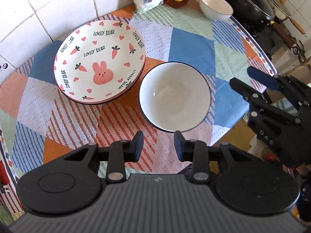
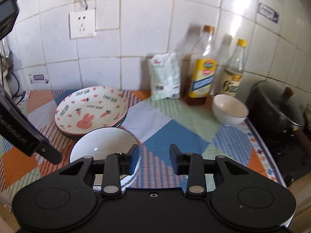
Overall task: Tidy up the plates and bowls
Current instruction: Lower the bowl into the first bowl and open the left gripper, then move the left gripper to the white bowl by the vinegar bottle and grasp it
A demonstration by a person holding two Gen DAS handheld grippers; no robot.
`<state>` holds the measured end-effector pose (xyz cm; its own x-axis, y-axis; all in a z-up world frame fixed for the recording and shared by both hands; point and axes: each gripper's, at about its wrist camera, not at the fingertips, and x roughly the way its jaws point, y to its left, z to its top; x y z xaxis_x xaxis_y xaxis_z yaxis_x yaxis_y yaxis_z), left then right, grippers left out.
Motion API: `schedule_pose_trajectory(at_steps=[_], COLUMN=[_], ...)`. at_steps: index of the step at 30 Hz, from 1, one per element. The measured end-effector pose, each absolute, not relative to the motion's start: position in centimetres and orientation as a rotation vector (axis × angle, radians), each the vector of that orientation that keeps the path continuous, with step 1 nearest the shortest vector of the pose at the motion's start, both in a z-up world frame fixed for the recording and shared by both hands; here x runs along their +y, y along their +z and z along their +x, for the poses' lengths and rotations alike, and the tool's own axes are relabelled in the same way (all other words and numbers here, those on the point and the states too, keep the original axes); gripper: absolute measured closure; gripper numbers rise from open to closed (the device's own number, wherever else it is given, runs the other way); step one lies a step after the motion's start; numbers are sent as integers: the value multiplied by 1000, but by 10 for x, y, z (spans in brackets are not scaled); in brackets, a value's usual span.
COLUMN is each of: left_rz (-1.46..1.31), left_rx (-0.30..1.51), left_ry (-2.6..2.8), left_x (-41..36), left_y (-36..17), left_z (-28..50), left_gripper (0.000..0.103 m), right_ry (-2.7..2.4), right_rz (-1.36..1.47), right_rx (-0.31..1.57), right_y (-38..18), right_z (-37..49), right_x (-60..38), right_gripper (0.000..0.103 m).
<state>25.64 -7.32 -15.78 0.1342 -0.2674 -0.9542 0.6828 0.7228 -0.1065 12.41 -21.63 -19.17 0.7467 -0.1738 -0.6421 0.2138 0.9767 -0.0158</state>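
Note:
A stack of rabbit-print plates [image 1: 99,62] [image 2: 91,110] rests on the patchwork cloth near the tiled wall. Just to its right sits a white bowl with a dark rim [image 1: 175,97] [image 2: 105,143], nested on another bowl. A separate white bowl [image 1: 215,5] [image 2: 229,109] stands at the back by the bottles. My left gripper [image 1: 158,137] hovers above the cloth just in front of the nested bowls, open and empty. My right gripper [image 2: 154,151] [image 1: 250,81] is off the right side of those bowls, also open, holding nothing.
A green-white bag [image 2: 165,77], an oil bottle [image 2: 204,77] and a second bottle [image 2: 233,73] line the back wall. A dark pot with a glass lid [image 2: 276,108] sits on the stove at right. The table edge [image 1: 258,44] curves along the right.

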Motion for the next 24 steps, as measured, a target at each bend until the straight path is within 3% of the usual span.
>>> schedule_pose_trajectory(at_steps=[9, 12, 20, 24], left_rz=[449, 467, 542, 551], left_rx=[1214, 1204, 1160, 1153], left_ry=[-758, -759, -776, -753], left_x=[-94, -107, -158, -191], left_y=[-135, -130, -128, -128], left_z=[235, 232, 225, 228], left_gripper=[69, 64, 63, 63], right_ry=[-297, -316, -364, -351], right_rz=[102, 112, 183, 191], right_rx=[654, 642, 587, 583], right_y=[-177, -175, -176, -185], right_z=[99, 93, 94, 104], right_x=[-235, -245, -286, -315], right_gripper=[53, 48, 48, 42])
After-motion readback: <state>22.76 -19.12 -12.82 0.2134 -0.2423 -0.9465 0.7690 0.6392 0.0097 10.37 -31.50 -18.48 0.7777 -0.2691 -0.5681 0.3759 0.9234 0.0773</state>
